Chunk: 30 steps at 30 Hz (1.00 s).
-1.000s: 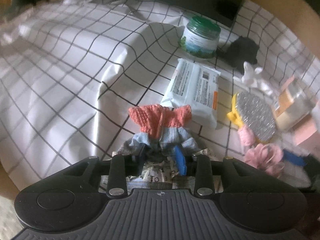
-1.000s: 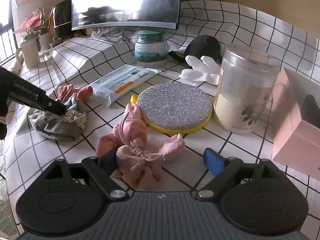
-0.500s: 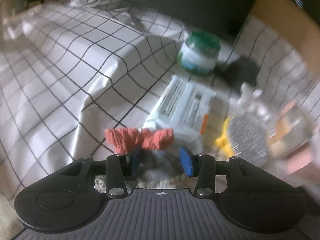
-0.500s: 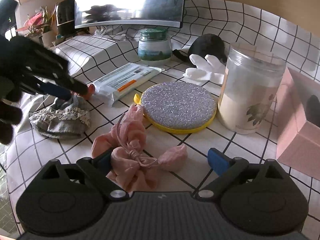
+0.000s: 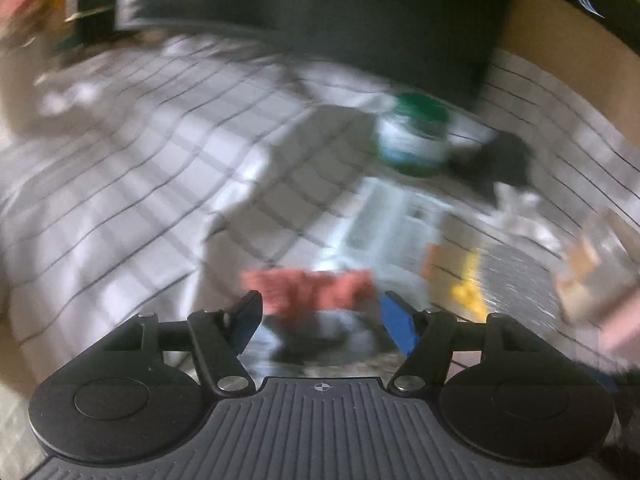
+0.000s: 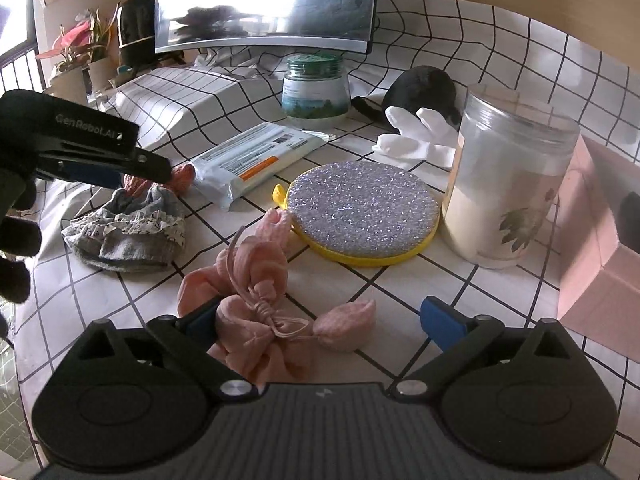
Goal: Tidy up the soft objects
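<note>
A small doll garment with a coral knit top [image 5: 308, 288] and grey frilled skirt [image 6: 124, 232] lies on the checked cloth. My left gripper [image 5: 320, 314] is open just above and behind it, holding nothing; that view is blurred. It also shows in the right wrist view [image 6: 160, 170], over the coral top [image 6: 182, 176]. A pink drawstring cloth bundle [image 6: 256, 304] lies between the fingers of my open right gripper [image 6: 316, 320]. A white glove [image 6: 420, 136] and a black soft item [image 6: 424, 88] lie further back.
A wipes pack [image 6: 256, 156], a green-lidded jar [image 6: 314, 86], a glittery round pad with yellow rim [image 6: 362, 208], a tall clear jar [image 6: 512, 184] and a pink box [image 6: 600, 240] stand around. A monitor [image 6: 264, 4] and plants [image 6: 76, 52] are at the back.
My left gripper has let go of the grey skirt, opened wide and lifted back from the garment. The right gripper has edged forward around the pink bundle.
</note>
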Each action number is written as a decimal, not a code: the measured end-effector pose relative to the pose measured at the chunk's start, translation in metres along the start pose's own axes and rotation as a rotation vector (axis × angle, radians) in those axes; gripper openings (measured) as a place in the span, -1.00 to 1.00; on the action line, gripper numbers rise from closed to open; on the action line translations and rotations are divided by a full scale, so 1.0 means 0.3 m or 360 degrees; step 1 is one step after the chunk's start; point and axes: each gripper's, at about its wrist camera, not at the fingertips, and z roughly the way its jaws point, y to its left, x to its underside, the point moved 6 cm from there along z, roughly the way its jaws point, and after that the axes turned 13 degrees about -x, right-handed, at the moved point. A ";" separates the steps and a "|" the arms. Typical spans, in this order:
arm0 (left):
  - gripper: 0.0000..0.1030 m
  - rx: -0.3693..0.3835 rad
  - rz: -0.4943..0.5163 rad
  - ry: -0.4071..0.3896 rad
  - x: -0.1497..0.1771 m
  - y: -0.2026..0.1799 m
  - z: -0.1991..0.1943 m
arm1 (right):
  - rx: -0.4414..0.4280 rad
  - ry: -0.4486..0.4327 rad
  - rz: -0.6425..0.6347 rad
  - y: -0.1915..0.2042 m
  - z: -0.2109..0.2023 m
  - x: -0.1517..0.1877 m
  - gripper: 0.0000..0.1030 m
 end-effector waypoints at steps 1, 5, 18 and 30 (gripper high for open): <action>0.37 -0.0008 -0.0058 0.0056 -0.003 0.017 0.023 | -0.0003 0.0002 -0.0002 -0.001 0.001 0.000 0.99; 0.41 0.0033 -0.0025 0.0119 -0.002 -0.009 0.061 | -0.0014 0.0010 -0.0009 -0.002 0.002 0.000 1.00; -0.06 -0.0004 0.0355 0.0012 0.022 -0.058 0.059 | -0.0067 0.0096 -0.0054 -0.004 -0.005 -0.010 0.99; -0.49 0.0144 0.0252 0.0077 -0.006 0.069 -0.003 | -0.0051 0.0128 0.0030 0.078 -0.008 -0.049 0.86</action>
